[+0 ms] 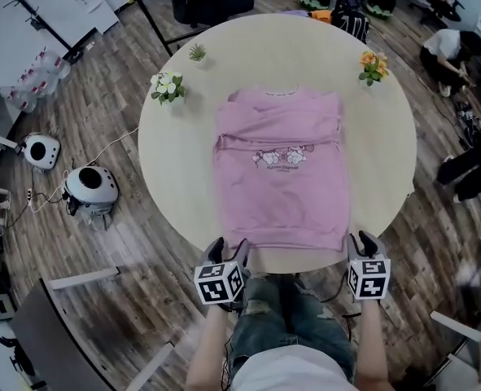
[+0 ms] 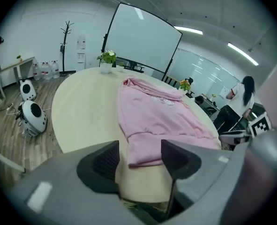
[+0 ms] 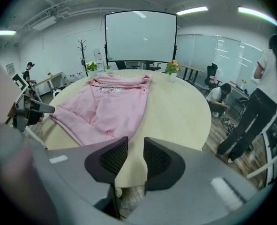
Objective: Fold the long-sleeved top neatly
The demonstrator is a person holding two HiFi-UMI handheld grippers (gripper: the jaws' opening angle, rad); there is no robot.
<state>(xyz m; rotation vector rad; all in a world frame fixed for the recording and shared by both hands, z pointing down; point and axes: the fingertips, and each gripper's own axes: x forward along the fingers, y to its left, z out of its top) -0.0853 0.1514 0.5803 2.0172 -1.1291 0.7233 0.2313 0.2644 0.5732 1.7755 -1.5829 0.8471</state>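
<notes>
Both claws are released. My left gripper (image 2: 140, 156) stands wide apart at the near edge of the round table (image 1: 370, 129). The near-left hem corner of the pink long-sleeved top (image 1: 281, 177) lies in line between its jaws, but the pads are not pressing on it. My right gripper (image 3: 136, 156) leaves only a narrow gap, and in that gap I see bare tabletop and the table's rim. The hem's near-right corner lies just off to its left.

The top lies flat as a rough rectangle in the middle of the table. Its collar is at the far side, its hem is along the edge nearest me, and a fold line crosses it just above the chest print.

Farther out stand a pot of white flowers (image 1: 168, 86), a small green plant (image 1: 197, 53) and orange flowers (image 1: 373, 66).
</notes>
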